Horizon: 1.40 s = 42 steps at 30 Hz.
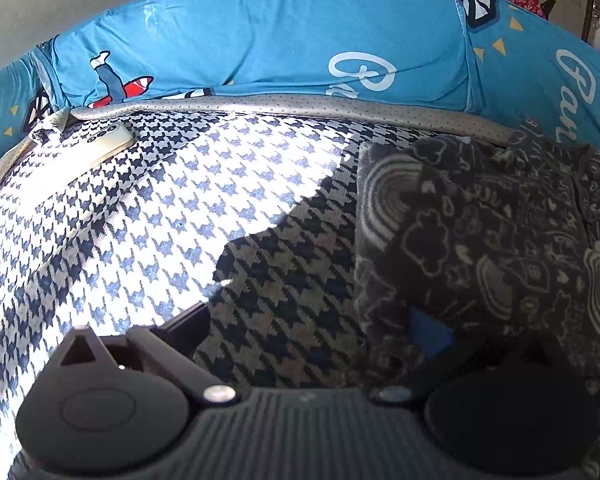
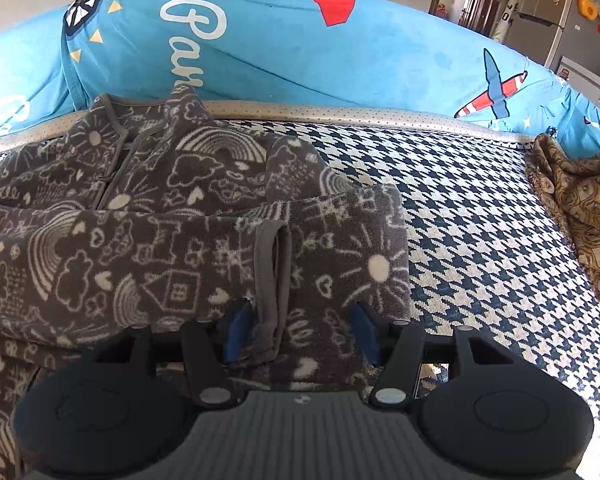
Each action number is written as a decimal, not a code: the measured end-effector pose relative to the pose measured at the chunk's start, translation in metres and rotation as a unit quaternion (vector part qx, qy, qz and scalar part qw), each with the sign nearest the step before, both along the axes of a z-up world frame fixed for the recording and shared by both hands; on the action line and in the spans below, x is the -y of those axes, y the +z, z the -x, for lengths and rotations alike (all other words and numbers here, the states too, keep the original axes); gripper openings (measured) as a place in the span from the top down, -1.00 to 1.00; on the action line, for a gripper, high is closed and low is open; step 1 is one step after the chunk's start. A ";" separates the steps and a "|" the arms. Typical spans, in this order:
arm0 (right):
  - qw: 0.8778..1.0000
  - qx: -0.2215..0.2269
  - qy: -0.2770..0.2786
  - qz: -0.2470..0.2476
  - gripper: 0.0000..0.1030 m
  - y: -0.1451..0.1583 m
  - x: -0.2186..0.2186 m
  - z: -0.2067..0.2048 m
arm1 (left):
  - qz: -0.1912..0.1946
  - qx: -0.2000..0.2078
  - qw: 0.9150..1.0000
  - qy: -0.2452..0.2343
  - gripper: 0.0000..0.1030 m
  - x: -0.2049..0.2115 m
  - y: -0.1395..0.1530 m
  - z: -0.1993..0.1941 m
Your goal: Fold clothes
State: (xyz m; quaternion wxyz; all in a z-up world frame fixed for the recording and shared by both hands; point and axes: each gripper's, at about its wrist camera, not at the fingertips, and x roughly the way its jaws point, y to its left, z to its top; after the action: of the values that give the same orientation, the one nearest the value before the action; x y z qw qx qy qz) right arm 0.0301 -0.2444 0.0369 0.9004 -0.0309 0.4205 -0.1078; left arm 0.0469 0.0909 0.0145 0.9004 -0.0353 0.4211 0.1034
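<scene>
The dark grey fleece jacket (image 2: 172,208), printed with white doodles, is lying on the houndstooth mattress cover (image 2: 480,240) toward the blue-cushioned back edge (image 2: 300,52), collar and zip pointing at that edge. One sleeve (image 2: 300,264) is lying crosswise over the body, its long axis running left to right; its grey-bound cuff (image 2: 274,276) is ending directly ahead of the right gripper (image 2: 296,334).

The right gripper's blue fingers are standing apart, one on each side of the cuff, with fleece lying between them; no clamping is showing. The right gripper is the nearer one to the cuff.

In the left wrist view, the jacket (image 1: 480,240) is lying to the right of the left gripper (image 1: 320,340). Only one blue finger (image 1: 428,332) is showing, pressed into the fleece edge; whether that claw is apart or together cannot be told.

A brown patterned cloth (image 2: 580,200) is lying at the right edge, and a phone (image 1: 108,142) near the back left corner.
</scene>
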 end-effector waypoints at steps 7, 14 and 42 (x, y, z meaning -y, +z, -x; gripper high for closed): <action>0.999 0.021 -0.006 -0.037 -0.10 0.003 0.013 0.007 | -0.030 0.040 0.999 -0.005 -1.00 0.012 0.023 0.017; 0.995 0.057 -0.038 -0.070 -0.17 0.015 0.037 0.015 | -0.060 0.102 0.993 -0.026 -1.00 0.032 0.043 0.032; 0.978 0.038 -0.086 -0.186 -0.87 -0.016 0.083 0.014 | -0.001 -0.001 0.991 -0.133 -1.00 0.063 0.001 0.015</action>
State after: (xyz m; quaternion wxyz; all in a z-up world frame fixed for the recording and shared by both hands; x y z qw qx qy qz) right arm 0.0166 -0.3270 0.0209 0.8929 0.1777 0.3999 -0.1061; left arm 0.0315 0.0279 0.0152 0.9059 0.0217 0.4225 -0.0174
